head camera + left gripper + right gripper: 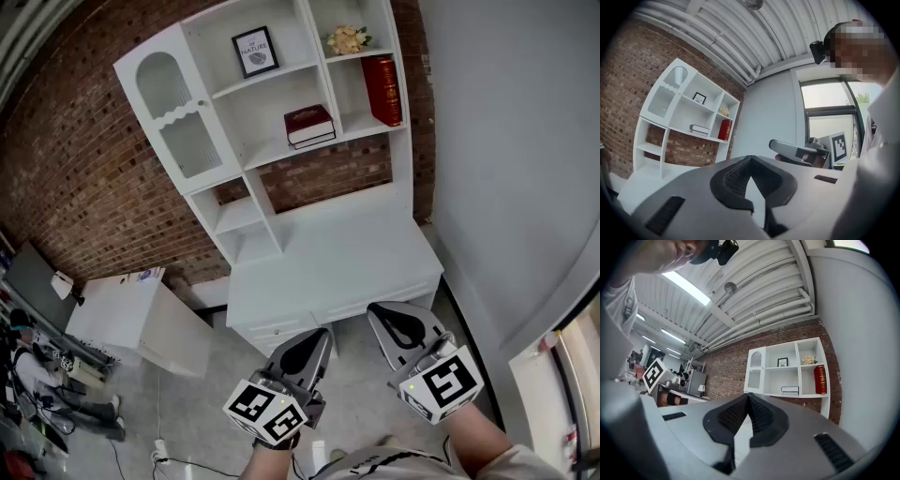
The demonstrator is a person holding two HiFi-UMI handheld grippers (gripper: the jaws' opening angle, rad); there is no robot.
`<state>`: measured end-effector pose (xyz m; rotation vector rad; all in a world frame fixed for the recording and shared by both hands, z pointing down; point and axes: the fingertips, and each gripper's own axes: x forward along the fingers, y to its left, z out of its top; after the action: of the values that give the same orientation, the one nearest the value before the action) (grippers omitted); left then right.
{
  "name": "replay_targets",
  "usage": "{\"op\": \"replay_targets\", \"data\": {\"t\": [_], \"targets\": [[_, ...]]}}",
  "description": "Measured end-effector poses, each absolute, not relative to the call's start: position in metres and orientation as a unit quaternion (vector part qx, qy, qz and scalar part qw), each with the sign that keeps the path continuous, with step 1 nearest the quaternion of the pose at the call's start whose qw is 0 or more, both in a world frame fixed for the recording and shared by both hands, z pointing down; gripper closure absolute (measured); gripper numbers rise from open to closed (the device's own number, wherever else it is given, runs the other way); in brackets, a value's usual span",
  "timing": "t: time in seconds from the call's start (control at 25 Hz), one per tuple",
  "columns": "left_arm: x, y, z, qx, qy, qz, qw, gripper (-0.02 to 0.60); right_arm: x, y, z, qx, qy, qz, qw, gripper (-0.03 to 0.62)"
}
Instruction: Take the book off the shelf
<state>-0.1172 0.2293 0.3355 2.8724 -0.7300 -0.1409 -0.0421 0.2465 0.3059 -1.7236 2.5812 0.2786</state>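
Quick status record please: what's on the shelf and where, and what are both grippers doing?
shelf unit: white, against brick wall, desk top below
flat book: dark red, lying on the middle shelf
upright book: red, standing in the right compartment
framed picture: shelf above the flat book
flowers: top right compartment
left gripper: jaws shut, empty, well short of the shelf unit
right gripper: jaws shut, empty, also short of it
task: no book taken yet
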Motion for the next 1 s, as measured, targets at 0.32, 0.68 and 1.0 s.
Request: {"op": "replay_targets", "data": {"t": [0.32,0.68,1.0], "targets": [[-0.099,0.229,0.331,0.963,-0.254,-0.050,0.081,0.571,-0.015,0.257,0.300,-0.539,0.837,0.080,0.051,0.577],[-0.100,0.207,0.321,0.954,-0.279,-0.068,0.086,0.571,0.032,0.257,0.287,-0.537,0.827,0.024,0.163,0.577],[-0.100,0.166,0.343,0.955,-0.268,-0.069,0.104,0.569,0.027,0.217,0.312,-0.532,0.831,-0.006,0.166,0.577]]}}
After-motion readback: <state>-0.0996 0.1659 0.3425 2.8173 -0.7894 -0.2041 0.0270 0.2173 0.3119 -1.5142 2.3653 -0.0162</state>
